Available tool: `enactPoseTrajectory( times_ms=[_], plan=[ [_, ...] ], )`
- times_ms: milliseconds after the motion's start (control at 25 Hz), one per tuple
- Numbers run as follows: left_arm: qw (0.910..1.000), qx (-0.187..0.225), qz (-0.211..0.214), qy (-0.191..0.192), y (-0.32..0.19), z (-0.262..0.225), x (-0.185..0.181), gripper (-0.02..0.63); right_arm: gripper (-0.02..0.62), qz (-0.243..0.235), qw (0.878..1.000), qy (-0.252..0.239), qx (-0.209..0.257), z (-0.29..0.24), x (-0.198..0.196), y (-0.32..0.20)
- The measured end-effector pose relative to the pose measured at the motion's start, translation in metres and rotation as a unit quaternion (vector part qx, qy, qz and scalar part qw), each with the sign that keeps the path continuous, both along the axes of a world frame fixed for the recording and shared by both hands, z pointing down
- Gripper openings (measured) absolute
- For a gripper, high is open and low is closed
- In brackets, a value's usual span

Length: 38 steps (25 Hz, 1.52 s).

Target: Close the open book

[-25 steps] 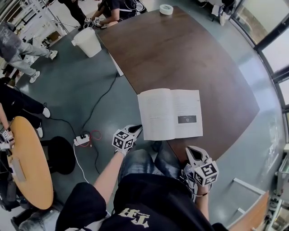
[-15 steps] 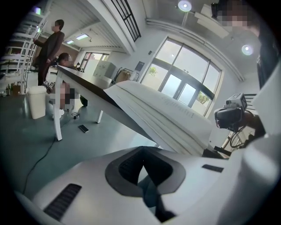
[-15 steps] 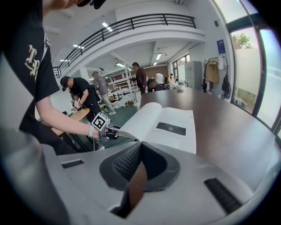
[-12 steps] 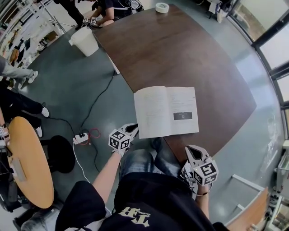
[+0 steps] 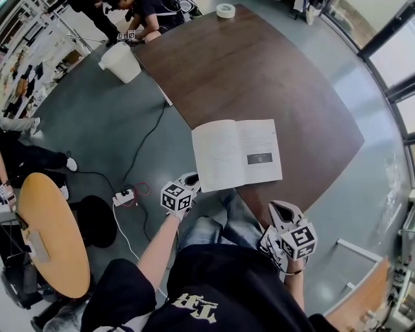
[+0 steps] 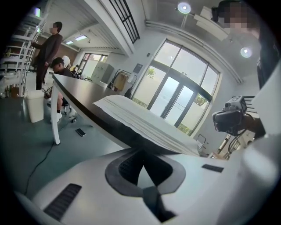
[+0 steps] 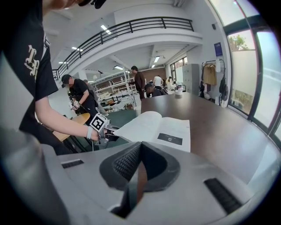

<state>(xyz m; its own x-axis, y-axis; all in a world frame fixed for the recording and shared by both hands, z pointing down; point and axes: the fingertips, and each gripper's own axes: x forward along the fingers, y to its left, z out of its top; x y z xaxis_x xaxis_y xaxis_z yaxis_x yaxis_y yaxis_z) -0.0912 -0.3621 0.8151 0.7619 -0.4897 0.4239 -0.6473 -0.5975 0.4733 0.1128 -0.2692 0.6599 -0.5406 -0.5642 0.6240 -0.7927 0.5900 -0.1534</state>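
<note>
Book [image 5: 237, 154]: open, flat, frame centre, at near edge of table [image 5: 259, 71] | left gripper [image 5: 190, 182]: jaws together, empty, just below book's lower-left corner | right gripper [image 5: 281, 211]: jaws together, empty, lower right | tape roll [image 5: 225, 10]: top edge.

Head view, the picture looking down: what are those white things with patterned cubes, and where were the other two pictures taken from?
A person holds a grasping tool in each hand; the patterned cubes are part of those tools. The downward picture comes from a camera on the person's head. The other two come from cameras riding on the left tool and the right tool, each looking along its own jaws. An open book lies near the edge of a dark table, with a roll of tape at the far end. Both tools are shut and hold nothing.
</note>
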Motion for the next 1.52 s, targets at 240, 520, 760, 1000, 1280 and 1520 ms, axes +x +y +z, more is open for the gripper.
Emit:
enactPoseTrajectory(
  times_ms=[240,520,760,1000,1280,1520],
  plan=[
    [0.9998,-0.007,0.018,-0.007,0.006,-0.026,0.010,0.006,-0.012,0.011,1.000,-0.002,0.002,-0.031,0.002,0.006],
    [0.9994,-0.003,0.033,-0.011,0.008,-0.048,0.023,0.006,-0.012,0.021,1.000,-0.003,0.014,-0.053,0.012,0.001],
    [0.9994,0.003,0.033,-0.013,-0.001,-0.062,0.024,0.006,-0.012,0.023,0.999,-0.006,0.029,-0.068,0.011,-0.006],
    [0.9990,0.018,0.038,-0.011,-0.017,-0.077,0.029,0.006,-0.012,0.031,0.999,-0.007,0.033,-0.073,0.014,-0.007],
    [0.9983,0.033,0.046,-0.009,-0.041,-0.087,0.041,0.006,-0.012,0.052,0.998,-0.007,0.040,-0.076,0.025,-0.009],
    [0.9981,0.040,0.047,-0.004,-0.057,-0.096,0.051,0.006,-0.012,0.077,0.996,-0.008,0.041,-0.075,0.040,-0.004]
  ],
)
